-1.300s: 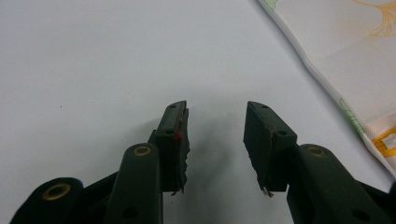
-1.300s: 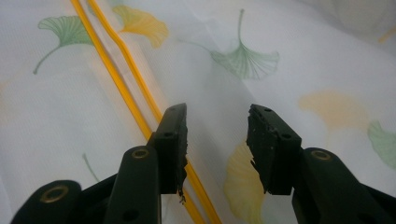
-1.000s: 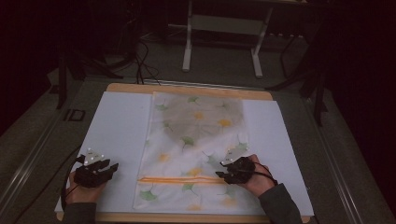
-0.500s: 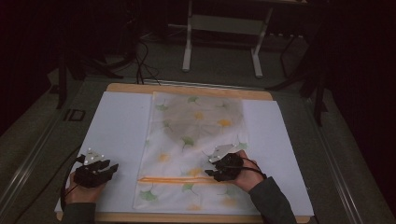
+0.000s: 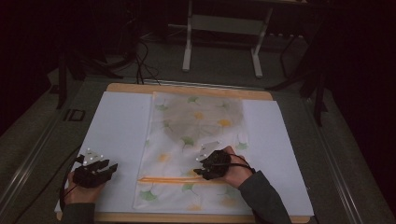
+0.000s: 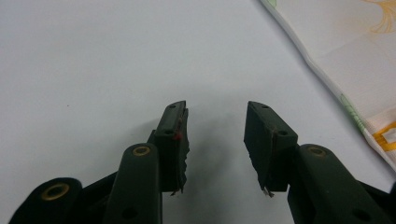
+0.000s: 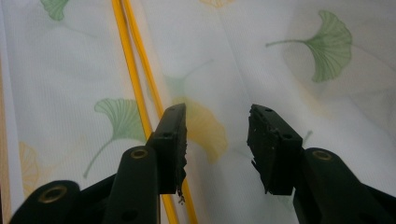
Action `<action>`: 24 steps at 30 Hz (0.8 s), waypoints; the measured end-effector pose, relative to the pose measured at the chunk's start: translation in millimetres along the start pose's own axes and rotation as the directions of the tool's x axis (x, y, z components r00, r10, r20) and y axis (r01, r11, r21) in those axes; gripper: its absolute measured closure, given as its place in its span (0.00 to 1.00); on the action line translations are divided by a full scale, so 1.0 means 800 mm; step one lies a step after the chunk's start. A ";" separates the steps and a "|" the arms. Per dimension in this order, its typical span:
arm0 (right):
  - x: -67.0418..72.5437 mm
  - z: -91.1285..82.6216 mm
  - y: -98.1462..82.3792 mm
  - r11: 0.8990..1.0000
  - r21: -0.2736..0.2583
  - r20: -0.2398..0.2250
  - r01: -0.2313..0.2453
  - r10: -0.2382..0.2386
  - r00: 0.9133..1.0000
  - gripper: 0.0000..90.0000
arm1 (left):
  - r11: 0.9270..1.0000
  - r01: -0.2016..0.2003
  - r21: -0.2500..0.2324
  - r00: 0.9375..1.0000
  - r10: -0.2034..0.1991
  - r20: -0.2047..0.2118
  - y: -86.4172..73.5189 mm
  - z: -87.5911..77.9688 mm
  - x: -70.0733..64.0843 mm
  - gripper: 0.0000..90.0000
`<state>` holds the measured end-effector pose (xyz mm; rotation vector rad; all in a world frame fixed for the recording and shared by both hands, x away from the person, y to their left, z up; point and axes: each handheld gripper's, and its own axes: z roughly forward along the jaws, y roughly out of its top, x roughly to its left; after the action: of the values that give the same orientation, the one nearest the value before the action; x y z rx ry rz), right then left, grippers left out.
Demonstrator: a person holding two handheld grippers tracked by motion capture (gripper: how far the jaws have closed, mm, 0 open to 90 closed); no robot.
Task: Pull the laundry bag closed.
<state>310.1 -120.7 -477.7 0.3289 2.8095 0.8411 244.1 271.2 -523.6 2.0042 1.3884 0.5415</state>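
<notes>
Now both claws gape empty: right claw (image 5: 200,168) over cloth (image 5: 196,140) mid-worktop by its orange stripe (image 5: 168,179), left claw (image 5: 103,169) left. Next: likely pinch near edge.

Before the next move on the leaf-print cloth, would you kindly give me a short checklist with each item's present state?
1. Left gripper open with nothing between its jaws: ok.
2. Right gripper open with nothing clamped: ok.
3. Right gripper over the cloth, near the orange stripe: ok.
4. Left gripper over the white sheet, beside the cloth's edge, not on it: ok.
5. Cloth flat and free of wrinkles: cannot tell; a greyish patch shows in its far half.
6. Right gripper touching the cloth: cannot tell.
</notes>
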 end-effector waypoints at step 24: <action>0.009 0.027 0.039 0.998 0.006 -0.048 0.059 -0.058 0.997 0.62 | 1.000 0.003 0.007 1.000 -0.003 -0.011 0.000 0.001 0.001 0.63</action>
<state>313.2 -82.3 -478.6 0.2295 2.8522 0.8370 244.6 271.5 -524.3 2.0075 1.4019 0.5479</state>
